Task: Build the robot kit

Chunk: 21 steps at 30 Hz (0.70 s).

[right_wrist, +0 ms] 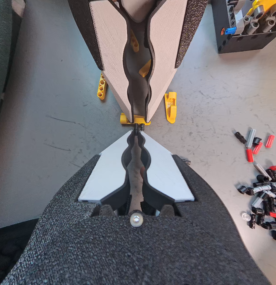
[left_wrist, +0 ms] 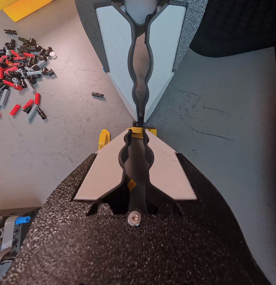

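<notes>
My left gripper (left_wrist: 137, 131) is clamped on a small yellow piece (left_wrist: 136, 130), which spans the gap between its tips and sticks out a little on either side. Facing it from twelve o'clock in the left wrist view, my right gripper (right_wrist: 135, 132) is pinched shut on a thin black pin (right_wrist: 136, 128), tip to tip with the other. The pin's far end meets the near edge of the yellow piece, and a second black pin (right_wrist: 142, 126) stands in that edge just beside it, toward three o'clock.

In the right wrist view a yellow curved panel (right_wrist: 170, 107) lies on the grey table (right_wrist: 49, 92) near one o'clock of the tips, and a yellow holed beam (right_wrist: 101, 86) lies at eleven o'clock. A heap of loose pins and sleeves (right_wrist: 263, 192), black, grey and red, spreads at four o'clock. A dark box-like build (right_wrist: 242, 27) with a blue pin sits at the top right corner.

What worries me is how little of each part is held. The pin is gripped only at the very tips, so I judge any sideways push could roll it out and drop it on the table. The yellow piece is caught across a narrow edge and could pivot if pressed off-axis. The neighbouring pin is close enough that my right tips might knock it. I cannot tell how deep the held pin sits.
</notes>
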### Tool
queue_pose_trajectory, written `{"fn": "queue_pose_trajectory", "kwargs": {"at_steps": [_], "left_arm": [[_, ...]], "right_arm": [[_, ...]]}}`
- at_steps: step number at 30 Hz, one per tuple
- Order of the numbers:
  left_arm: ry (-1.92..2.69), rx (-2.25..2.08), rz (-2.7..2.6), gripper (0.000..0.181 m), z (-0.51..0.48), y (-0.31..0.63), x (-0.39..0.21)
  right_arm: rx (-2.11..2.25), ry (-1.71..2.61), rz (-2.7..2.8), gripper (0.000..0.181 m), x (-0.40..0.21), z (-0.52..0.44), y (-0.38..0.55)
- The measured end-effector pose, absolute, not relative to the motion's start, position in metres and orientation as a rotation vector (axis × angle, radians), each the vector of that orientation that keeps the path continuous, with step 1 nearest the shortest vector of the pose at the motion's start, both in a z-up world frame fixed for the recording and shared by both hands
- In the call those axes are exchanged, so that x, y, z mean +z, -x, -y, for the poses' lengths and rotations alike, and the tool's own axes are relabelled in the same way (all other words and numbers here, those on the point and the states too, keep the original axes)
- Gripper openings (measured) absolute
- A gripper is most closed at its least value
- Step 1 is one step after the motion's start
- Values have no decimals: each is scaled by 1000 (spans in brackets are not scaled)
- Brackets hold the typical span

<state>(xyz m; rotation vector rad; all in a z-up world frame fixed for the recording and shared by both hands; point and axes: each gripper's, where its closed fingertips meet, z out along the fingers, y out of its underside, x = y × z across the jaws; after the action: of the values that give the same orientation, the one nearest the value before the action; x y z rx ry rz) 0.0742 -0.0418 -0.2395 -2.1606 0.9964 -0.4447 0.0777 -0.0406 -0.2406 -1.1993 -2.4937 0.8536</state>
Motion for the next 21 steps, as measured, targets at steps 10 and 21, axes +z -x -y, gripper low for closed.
{"fn": "queue_pose_trajectory", "kwargs": {"at_steps": [10, 21], "left_arm": [[2157, -424, -1011, 13, 42, -75, -239], [2181, -444, -985, 13, 42, -77, -240]], "right_arm": [[712, 1130, 2433, 1, -240, 41, -77], [445, 891, 2257, 10, -236, 44, -75]]}}
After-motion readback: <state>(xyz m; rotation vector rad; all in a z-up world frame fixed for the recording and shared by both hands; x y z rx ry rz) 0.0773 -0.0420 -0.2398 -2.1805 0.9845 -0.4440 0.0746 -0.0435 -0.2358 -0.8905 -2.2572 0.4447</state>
